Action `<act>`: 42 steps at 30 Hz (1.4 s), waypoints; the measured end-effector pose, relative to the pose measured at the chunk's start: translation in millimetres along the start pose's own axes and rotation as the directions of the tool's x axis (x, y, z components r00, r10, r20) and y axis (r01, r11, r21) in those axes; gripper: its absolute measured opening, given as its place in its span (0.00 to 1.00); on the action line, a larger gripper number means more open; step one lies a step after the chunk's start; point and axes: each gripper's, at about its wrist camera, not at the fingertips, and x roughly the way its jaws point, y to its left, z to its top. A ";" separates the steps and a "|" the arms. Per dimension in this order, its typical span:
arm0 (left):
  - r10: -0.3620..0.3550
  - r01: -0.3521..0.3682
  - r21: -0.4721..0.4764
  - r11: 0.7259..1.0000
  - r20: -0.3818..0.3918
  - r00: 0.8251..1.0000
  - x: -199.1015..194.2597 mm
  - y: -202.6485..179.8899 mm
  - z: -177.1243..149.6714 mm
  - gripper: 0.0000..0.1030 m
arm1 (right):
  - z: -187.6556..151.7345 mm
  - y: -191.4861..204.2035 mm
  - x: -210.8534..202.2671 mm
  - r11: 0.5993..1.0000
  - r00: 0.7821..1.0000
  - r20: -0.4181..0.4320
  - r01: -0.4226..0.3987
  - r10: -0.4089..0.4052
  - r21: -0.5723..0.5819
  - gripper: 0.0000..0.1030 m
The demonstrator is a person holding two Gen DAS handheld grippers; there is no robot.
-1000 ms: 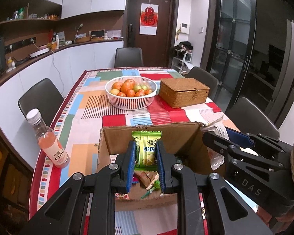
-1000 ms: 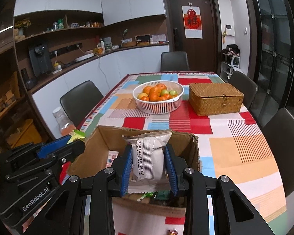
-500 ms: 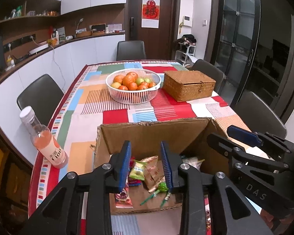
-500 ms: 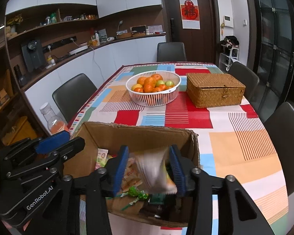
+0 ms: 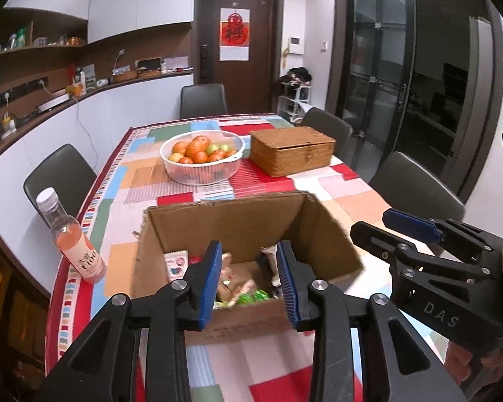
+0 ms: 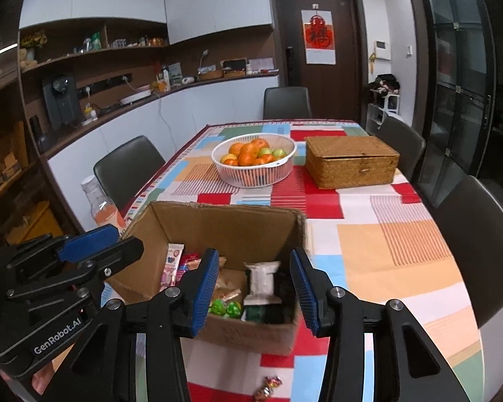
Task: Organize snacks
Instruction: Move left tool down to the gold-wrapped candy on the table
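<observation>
Dropped white packet [image 6: 262, 283] lies below right claw [image 6: 254, 292].

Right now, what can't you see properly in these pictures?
- Snacks in the cardboard box, left wrist view: partly hidden by the left gripper and blurred.
- Bottle, right wrist view: its lower part is behind the box.
- Wrapped candy, right wrist view: near the bottom edge, too small to name.

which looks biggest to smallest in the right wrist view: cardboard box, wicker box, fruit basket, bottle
1. cardboard box, though it is nearest the camera
2. wicker box and fruit basket: too alike to rank
3. bottle, partly hidden
</observation>
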 end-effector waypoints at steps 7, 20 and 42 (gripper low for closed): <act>-0.044 0.046 0.046 0.998 -0.038 0.998 -5.2 -31.6 -19.4 0.38 | -25.0 -16.9 -24.4 1.000 1.000 -0.013 0.007 -0.007 0.014 0.44; -0.118 0.131 0.052 0.990 -0.204 0.972 22.6 -71.9 -70.5 0.38 | -84.0 -53.3 -32.0 0.996 0.991 -0.124 0.053 -0.043 0.076 0.44; -0.152 0.174 0.013 0.985 -0.426 0.892 97.5 -85.7 -139.4 0.38 | -159.1 -85.3 13.7 0.978 0.942 -0.333 0.098 -0.031 0.186 0.44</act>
